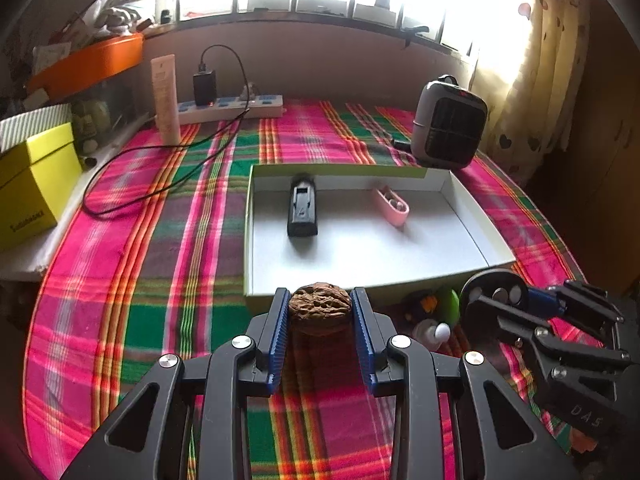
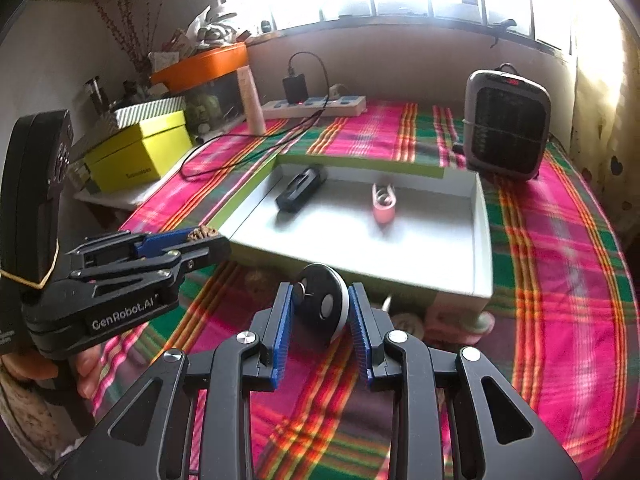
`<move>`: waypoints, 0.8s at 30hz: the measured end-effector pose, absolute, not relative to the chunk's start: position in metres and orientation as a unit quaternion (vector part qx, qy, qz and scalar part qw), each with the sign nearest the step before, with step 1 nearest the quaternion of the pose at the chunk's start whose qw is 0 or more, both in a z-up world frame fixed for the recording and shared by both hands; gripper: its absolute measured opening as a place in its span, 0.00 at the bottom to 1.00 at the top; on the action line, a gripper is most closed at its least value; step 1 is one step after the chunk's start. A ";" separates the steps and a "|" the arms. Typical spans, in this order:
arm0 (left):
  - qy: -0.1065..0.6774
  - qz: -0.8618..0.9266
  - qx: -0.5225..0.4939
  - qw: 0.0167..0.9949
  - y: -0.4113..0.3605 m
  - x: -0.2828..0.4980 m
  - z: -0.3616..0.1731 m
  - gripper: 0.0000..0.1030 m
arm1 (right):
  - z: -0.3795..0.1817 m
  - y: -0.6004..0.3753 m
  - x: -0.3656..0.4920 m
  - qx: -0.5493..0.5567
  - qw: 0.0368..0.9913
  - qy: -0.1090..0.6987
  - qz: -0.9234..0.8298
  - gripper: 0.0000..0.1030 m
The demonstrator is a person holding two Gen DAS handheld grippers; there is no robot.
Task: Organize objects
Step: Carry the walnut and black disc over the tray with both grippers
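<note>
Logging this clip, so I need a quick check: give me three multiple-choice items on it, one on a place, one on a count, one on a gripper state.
1. Where is the black charger?
A. inside the white tray
B. on the yellow box
C. on the windowsill

2. How many things lie in the white tray?
A. none
B. two
C. five

3. What is the left gripper doing?
A. hanging open with nothing in it
B. shut on the walnut
C. shut on the pink case

Key: 1 A, the charger lies on the tray floor, left of the pink case. 2 B, only charger and case are inside. 3 B, the walnut sits between the blue fingers, just short of the tray's near wall.
</note>
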State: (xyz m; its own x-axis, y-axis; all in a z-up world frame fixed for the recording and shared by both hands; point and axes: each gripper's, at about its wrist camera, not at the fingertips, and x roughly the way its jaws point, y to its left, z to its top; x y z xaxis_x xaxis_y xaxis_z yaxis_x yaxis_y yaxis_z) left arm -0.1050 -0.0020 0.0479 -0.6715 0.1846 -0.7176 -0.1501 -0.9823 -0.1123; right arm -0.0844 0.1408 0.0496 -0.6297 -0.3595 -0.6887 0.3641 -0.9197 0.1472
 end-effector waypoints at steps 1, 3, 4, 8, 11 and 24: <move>-0.020 0.914 -0.394 0.093 0.000 -0.108 0.049 0.28 | 0.051 0.143 -0.087 0.379 0.199 0.003 -0.904 0.28; -0.019 0.915 -0.391 0.095 0.003 -0.114 0.051 0.28 | 0.053 0.146 -0.094 0.378 0.194 0.001 -0.905 0.28; -0.018 0.915 -0.391 0.096 0.004 -0.117 0.052 0.28 | 0.054 0.148 -0.098 0.378 0.191 0.000 -0.906 0.28; -0.016 0.915 -0.392 0.099 0.010 -0.129 0.052 0.28 | 0.054 0.153 -0.110 0.379 0.183 0.002 -0.907 0.28; -0.016 0.913 -0.393 0.103 0.014 -0.139 0.052 0.28 | 0.053 0.156 -0.119 0.382 0.180 0.002 -0.906 0.28; -0.018 0.905 -0.411 0.106 0.022 -0.182 0.043 0.28 | 0.045 0.164 -0.168 0.397 0.156 0.004 -0.905 0.28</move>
